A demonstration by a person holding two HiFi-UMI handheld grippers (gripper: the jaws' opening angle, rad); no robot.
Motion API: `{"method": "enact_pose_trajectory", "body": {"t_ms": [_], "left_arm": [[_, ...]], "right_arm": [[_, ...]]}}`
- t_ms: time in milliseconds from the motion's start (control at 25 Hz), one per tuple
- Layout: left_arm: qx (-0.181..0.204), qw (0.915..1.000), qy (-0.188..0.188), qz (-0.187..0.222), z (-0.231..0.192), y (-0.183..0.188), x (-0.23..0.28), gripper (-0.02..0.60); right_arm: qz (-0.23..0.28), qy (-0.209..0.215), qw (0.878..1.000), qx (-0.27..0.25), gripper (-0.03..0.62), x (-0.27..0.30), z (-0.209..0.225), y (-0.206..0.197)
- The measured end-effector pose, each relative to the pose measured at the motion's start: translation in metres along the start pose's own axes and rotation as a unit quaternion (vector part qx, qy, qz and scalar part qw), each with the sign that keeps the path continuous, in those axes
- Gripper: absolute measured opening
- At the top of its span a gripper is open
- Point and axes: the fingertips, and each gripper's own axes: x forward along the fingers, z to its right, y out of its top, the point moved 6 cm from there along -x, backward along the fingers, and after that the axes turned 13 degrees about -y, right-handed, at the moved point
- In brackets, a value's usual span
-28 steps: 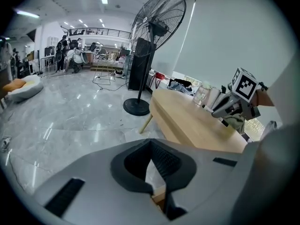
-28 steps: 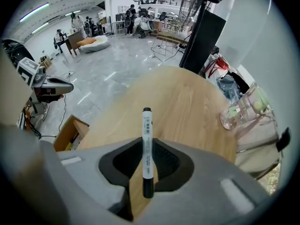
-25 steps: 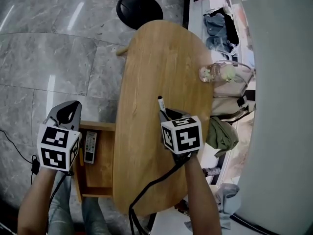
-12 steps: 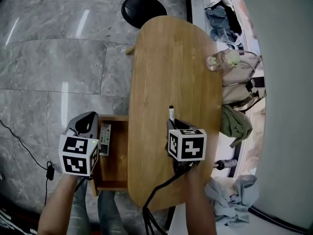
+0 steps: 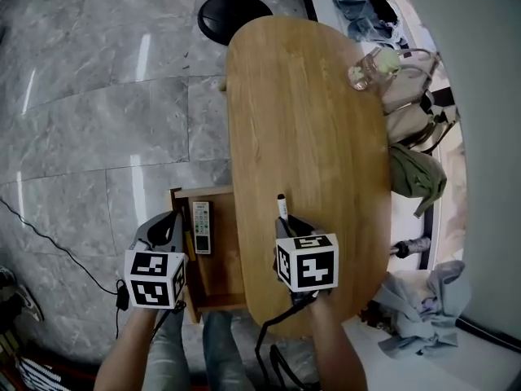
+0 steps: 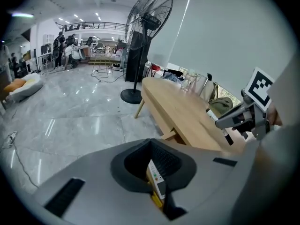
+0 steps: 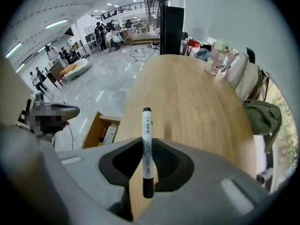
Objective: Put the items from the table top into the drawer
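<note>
- Two pairs of tongs show in the head view, one at each lower side, each carrying a cube with square markers.
- At the far left, a thin black cable [image 5: 57, 243] trails over the grey marble floor [image 5: 98, 120].
- The left tongs [image 5: 167, 225] hang above the floor, just beside the left wall of the open drawer. Their jaws stand a little apart with nothing between them. In the left gripper view the drawer's contents show through that narrow gap.
- The wooden drawer [image 5: 221, 259] is pulled out from under the left edge of the tabletop. A white remote control [image 5: 202, 227] lies along its left side. A slim yellow thing [image 5: 189, 239] lies just left of the remote control, too small to identify.
- A black round fan base [image 5: 234, 15] sits on the floor at the far end of the tabletop.
- The tabletop [image 5: 309, 120] is a long oval of light wood.
- The right tongs [image 5: 286, 225] are over the near part of the tabletop, closed on a marker [image 5: 282, 206]. The marker has a white barrel with black ends and is not yet in the drawer. The pads pinch its barrel, and its far end sticks out past the tips, pointing away from the person.
- A clear glass jar [image 5: 368, 68] stands near the far right edge of the tabletop, well apart from the marker.
- A green bag [image 5: 417, 176] lies just off the right edge of the tabletop.
</note>
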Motion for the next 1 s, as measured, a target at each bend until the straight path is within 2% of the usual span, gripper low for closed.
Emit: {"method": "enact_pose_trajectory", "body": {"t_ms": [240, 480, 640, 1000], "left_arm": [[-0.009, 0.9997, 0.001, -0.021, 0.003, -0.022, -0.002, -0.006], [-0.007, 0.9985, -0.009, -0.054, 0.005, -0.046, -0.011, -0.006], [-0.021, 0.9977, -0.004, -0.065, -0.004, -0.061, -0.02, -0.006], [-0.017, 0.9958, -0.007, -0.089, -0.031, -0.082, -0.032, -0.006]], "right_arm": [[-0.003, 0.026, 0.999, 0.027, 0.072, -0.007, -0.029, -0.02], [-0.013, 0.062, 0.994, 0.089, 0.072, -0.012, -0.07, -0.038], [-0.026, 0.077, 0.99, 0.116, 0.072, -0.011, -0.102, -0.053], [-0.072, 0.051, 0.986, 0.142, 0.072, 0.009, -0.147, -0.098]]}}
